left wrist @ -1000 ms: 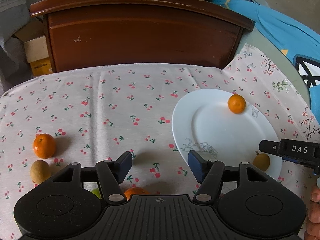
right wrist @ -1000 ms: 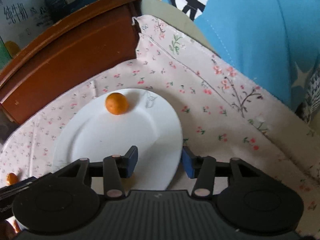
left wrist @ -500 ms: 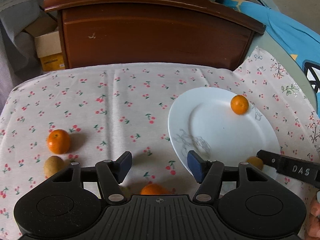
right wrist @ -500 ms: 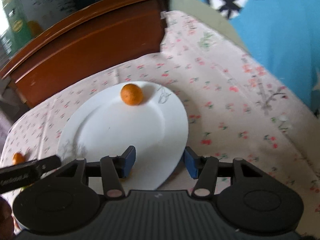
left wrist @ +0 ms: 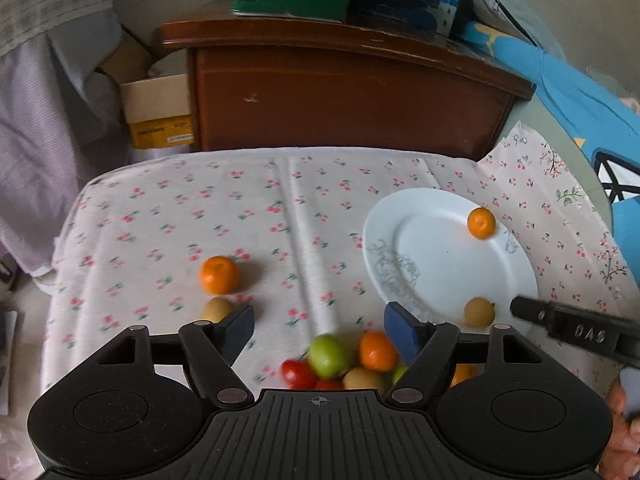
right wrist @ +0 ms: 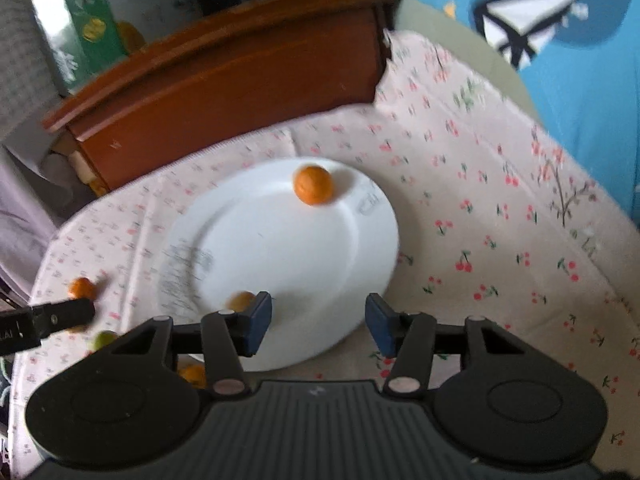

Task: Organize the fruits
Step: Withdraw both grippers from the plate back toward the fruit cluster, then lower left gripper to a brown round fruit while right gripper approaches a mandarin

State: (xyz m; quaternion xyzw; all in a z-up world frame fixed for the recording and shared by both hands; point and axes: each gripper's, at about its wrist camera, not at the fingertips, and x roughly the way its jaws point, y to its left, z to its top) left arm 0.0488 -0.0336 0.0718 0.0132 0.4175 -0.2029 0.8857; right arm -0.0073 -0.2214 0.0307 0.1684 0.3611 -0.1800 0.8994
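Left hand-held gripper (left wrist: 319,330): jaws opening, nothing between pads. Just below its tips, a fruit cluster – green fruit (left wrist: 327,355), tangerine (left wrist: 377,351), red tomato (left wrist: 298,374) – seen in left view only. Beyond its left finger: lone tangerine (left wrist: 219,274), brownish fruit (left wrist: 216,309).

Right hand-held gripper (right wrist: 319,323): open, empty, over near rim of white plate (right wrist: 280,264). Plate carries orange (right wrist: 313,185) at far side, yellowish fruit (right wrist: 241,301) by left finger.

Surface: tabletop w/ cherry-print cloth (left wrist: 240,220). Behind: wooden headboard (left wrist: 340,92), cardboard box (left wrist: 158,110).
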